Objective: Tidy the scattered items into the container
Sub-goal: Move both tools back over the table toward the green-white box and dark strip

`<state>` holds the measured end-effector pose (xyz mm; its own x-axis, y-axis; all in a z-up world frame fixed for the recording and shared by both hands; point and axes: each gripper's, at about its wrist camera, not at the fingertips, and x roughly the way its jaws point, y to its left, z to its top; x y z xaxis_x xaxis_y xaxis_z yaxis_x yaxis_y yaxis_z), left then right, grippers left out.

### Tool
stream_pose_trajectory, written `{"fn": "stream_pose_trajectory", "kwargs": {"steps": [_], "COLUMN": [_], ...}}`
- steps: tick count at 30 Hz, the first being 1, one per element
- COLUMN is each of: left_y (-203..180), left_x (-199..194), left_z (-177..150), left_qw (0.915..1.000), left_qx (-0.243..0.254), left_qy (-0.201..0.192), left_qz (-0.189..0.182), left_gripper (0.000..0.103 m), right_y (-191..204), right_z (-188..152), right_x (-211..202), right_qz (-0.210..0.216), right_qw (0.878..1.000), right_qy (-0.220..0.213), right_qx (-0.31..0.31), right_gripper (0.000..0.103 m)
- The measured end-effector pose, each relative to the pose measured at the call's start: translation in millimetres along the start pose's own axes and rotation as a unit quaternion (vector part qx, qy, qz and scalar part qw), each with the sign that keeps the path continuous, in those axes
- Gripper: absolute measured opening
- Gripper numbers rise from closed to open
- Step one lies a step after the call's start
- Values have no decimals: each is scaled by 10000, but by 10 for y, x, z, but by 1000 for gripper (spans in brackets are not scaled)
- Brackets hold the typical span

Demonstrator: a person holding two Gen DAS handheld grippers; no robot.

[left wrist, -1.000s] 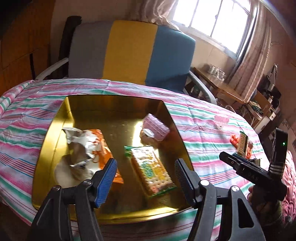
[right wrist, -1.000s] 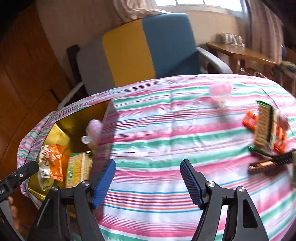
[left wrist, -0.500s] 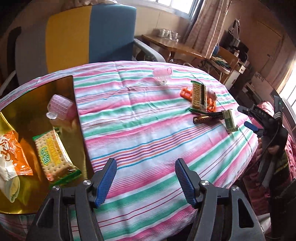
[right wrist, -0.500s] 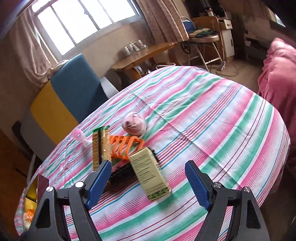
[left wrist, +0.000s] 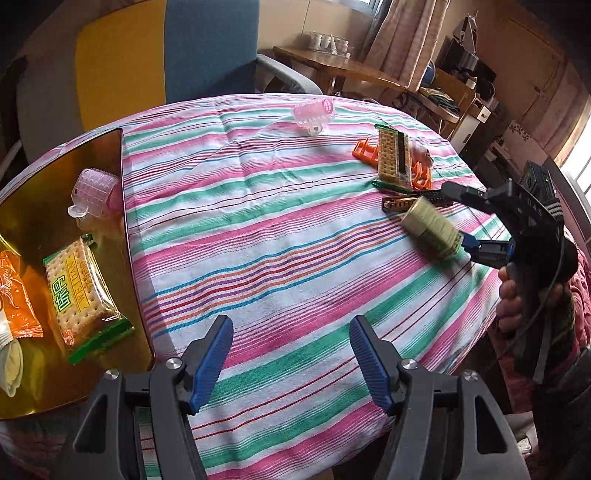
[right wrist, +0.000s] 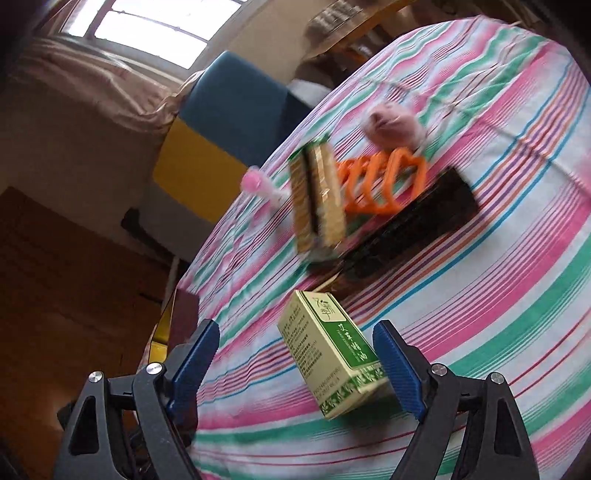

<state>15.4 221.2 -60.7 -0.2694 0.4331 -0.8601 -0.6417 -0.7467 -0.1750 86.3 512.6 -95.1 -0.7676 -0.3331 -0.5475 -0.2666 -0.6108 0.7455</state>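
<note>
Now R gripper jaws round green box, prev. short

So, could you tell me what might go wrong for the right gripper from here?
The green box sits between the open right gripper fingers, touching only the right one, so closing could push it askew. It lies near the black comb; a drifting approach might knock that pile.

A lived-in home: striped tablecloth, colour-blocked armchair, curtained window, cluttered wooden side table.
</note>
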Motion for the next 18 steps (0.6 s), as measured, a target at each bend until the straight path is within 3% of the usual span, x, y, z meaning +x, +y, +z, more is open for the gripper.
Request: {"fn": "stream_pose_trajectory", "kwargs": {"steps": [5,9,13,18], "left_y": [49,70,65,25], "left_x": [13,23,46,72], "left_z": [-38,-75,-103,-93], "left_qw": [9999,9998,9997,9997], "left_qx": [-111,-152,-150,-112], "left_qy": [49,94,151,179], "left_qz": [-41,-74,-97,-130], "left_gripper": [67,67,67,67], "right_y": [371,530,458,125], "right_z": [-294,-305,-81,553], "right_x": [351,355,52,-212], "right_qz": [408,473,-106,-1107], "right_qw": [9967,9953,9965,9899], "right_qy": [594,645,158,-340], "right_qx": [-376,-551,-820,-821], "right_gripper": [89,89,90,91]}}
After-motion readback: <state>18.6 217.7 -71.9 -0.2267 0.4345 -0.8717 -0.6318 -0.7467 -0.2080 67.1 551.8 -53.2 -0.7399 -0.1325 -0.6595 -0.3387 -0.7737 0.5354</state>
